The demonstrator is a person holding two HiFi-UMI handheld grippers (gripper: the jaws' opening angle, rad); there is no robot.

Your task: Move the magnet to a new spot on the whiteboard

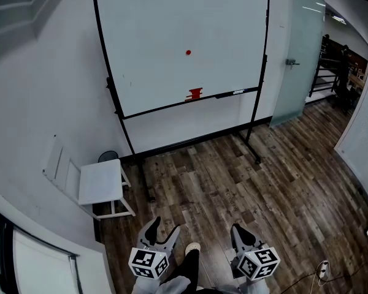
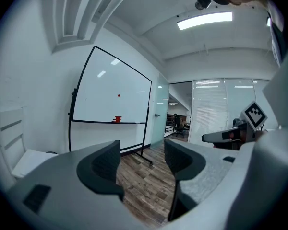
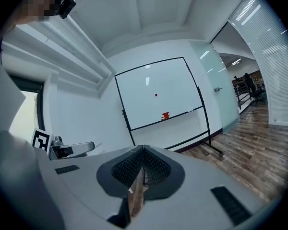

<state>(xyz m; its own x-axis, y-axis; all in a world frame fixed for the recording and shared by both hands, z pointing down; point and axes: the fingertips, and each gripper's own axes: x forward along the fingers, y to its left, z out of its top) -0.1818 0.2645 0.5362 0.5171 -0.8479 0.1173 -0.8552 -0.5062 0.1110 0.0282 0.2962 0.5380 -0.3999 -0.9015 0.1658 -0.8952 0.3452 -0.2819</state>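
We stand well back from the whiteboard (image 1: pixel 172 35), which stands on a black frame by the white wall. The small red magnet (image 1: pixel 188 52) sticks near the middle of the board. Below it, a red thing (image 1: pixel 195 94) sits on the board's tray, with a dark pen (image 1: pixel 233 93) just beside it.

We hold both tools low, close to our body. The left hand-held gripper (image 1: pixel 164 228) has its jaws apart, and through the gap we see only floor. The right hand-held gripper (image 1: pixel 241 231) has its jaws pressed together and holds nothing.

Brown wood floor (image 1: pixel 233 176) lies between us and the board. A white chair (image 1: pixel 101 182) stands off to the left by the wall, with a dark round thing (image 1: pixel 108 157) behind it. A glass door (image 1: pixel 300 48) is to the right of the board. One shoe (image 1: pixel 192 248) peeks out between the two tools.
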